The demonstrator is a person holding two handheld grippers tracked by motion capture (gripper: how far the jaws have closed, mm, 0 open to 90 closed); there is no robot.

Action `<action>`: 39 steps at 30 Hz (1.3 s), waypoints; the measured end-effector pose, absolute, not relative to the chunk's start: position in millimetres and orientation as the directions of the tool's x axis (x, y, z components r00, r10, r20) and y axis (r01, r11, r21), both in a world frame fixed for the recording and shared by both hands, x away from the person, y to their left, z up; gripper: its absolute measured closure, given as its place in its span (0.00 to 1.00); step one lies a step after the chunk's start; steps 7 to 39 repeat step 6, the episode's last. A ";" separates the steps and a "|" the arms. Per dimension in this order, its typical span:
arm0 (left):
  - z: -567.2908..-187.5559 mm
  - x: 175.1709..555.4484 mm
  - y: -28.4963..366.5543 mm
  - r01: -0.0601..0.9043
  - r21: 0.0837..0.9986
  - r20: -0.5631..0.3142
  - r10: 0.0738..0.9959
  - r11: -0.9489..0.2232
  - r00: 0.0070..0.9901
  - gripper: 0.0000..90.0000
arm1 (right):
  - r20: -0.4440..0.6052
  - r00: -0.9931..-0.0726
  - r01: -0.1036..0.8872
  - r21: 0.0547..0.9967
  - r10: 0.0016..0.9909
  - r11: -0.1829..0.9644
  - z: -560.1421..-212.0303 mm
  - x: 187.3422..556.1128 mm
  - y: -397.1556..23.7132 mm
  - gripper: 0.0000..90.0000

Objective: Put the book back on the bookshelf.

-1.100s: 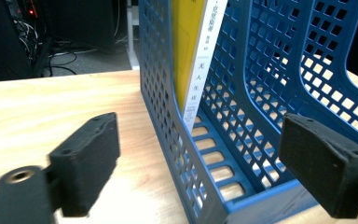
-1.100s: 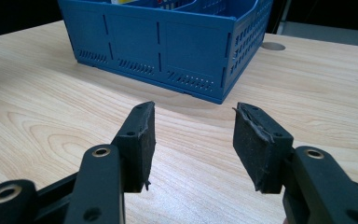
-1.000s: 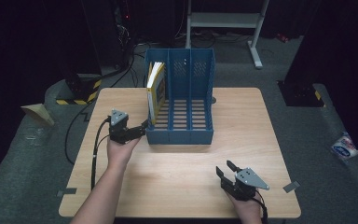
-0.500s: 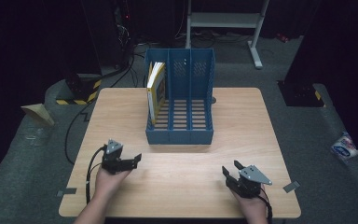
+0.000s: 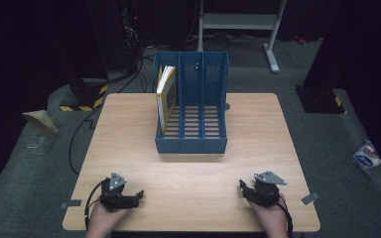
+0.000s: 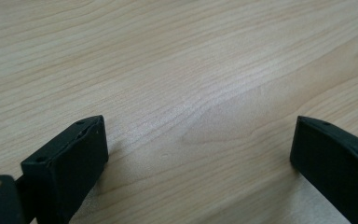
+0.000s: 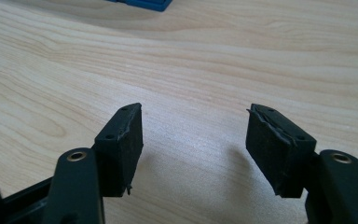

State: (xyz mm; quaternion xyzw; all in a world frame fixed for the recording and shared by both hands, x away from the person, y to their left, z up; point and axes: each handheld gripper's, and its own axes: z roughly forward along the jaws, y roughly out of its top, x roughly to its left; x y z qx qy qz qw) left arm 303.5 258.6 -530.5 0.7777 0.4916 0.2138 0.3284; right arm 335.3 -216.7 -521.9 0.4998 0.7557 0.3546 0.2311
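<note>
The blue plastic three-slot file rack [image 5: 192, 111] stands on the light wooden table [image 5: 258, 124], at its far middle. The yellow-covered book [image 5: 165, 96] stands upright in the rack's leftmost slot. The left gripper [image 5: 138, 196] and right gripper [image 5: 241, 187] sit near the table's front corners, well apart.

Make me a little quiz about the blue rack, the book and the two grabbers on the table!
1. True or false: the yellow book stands in the middle slot of the blue rack.
2. What is between the jaws of the left gripper? A) the book B) nothing, just bare table C) a cable
3. Fill in: the right gripper rests near the table's ______ edge, closest to the person.

Key
1. False: it stands in the slot at the left end in the high view.
2. B
3. front
</note>
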 end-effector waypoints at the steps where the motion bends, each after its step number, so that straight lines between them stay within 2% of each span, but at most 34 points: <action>1: -530.5 303.4 258.1 0.625 0.721 0.007 0.905 -0.300 0.426 0.05 | 0.006 -0.393 0.597 0.762 0.919 0.250 -522.1 336.2 -216.7 0.40; 39: -530.4 303.7 258.4 0.627 0.719 0.007 0.904 -0.301 0.426 0.05 | 0.011 -0.389 0.618 0.744 0.921 0.252 -522.7 338.5 -216.2 0.38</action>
